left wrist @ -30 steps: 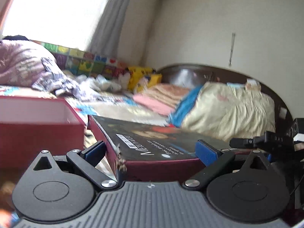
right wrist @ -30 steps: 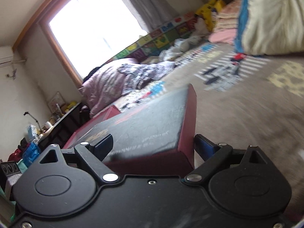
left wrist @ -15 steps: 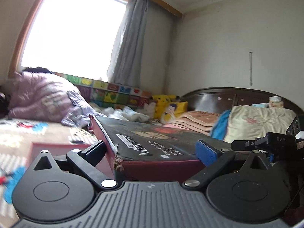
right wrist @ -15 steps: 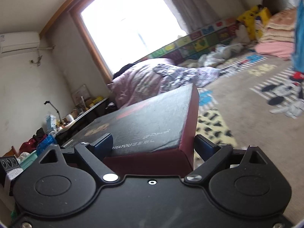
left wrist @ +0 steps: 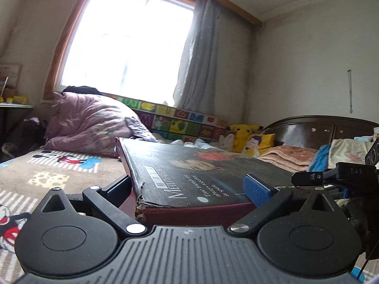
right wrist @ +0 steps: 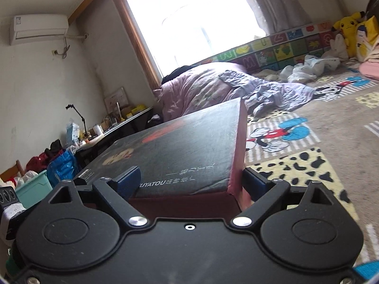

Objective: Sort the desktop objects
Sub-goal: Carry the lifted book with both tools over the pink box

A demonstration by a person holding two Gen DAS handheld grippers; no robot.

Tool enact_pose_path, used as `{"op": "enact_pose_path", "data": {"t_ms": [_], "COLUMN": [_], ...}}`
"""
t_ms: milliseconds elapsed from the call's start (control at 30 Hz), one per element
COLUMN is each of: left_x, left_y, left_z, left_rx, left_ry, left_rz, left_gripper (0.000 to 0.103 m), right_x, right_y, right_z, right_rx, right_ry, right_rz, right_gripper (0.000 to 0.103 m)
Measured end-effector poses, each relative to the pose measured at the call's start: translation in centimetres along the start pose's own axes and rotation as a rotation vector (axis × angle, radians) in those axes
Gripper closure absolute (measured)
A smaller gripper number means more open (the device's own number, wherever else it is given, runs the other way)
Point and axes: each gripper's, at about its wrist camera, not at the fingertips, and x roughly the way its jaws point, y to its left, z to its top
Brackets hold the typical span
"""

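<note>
A large flat box (left wrist: 189,165) with a black printed top and dark red sides hangs in the air above the bed, carried between both grippers. My left gripper (left wrist: 187,182) is shut on one near corner of it, one finger against the red side and the blue pad (left wrist: 257,189) on the other side. In the right wrist view the same box (right wrist: 189,137) stretches away from me. My right gripper (right wrist: 190,174) is shut on another corner, with its fingers spread wide around it.
Below lies a bed with a cartoon-print blanket (left wrist: 59,172), a heaped pink quilt (left wrist: 90,125) and a dark headboard (left wrist: 319,127). A cluttered desk (right wrist: 118,127) and a teal bin (right wrist: 33,189) stand at the left wall. Plush toys (left wrist: 244,130) sit under the window.
Both views have swung across the room toward the window and risen a little. The open red box at the left of the left wrist view is gone from sight. Both grips on the box are unchanged.
</note>
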Motion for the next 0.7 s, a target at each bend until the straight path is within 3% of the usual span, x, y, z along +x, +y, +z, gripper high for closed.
{"op": "enact_pose_path", "data": {"t_ms": [233,700], "left_x": [0.6,2.2], "left_y": [3.6,5.8], "left_z": [-1.3,-3.4], "left_rx": [-0.018,-0.063], "left_ry": [0.031,0.095], "left_rz": [0.046,0.084], "left_gripper": [0.002,0.002], "right_x": [3.8,6.9], "right_y": [1.5,1.9], "right_z": [-0.4,-2.1], "right_rx": [-0.056,-0.067], "right_ry": [0.042,0.091], "right_rz": [0.006,-0.029], "right_gripper": [0.009,0.009]}}
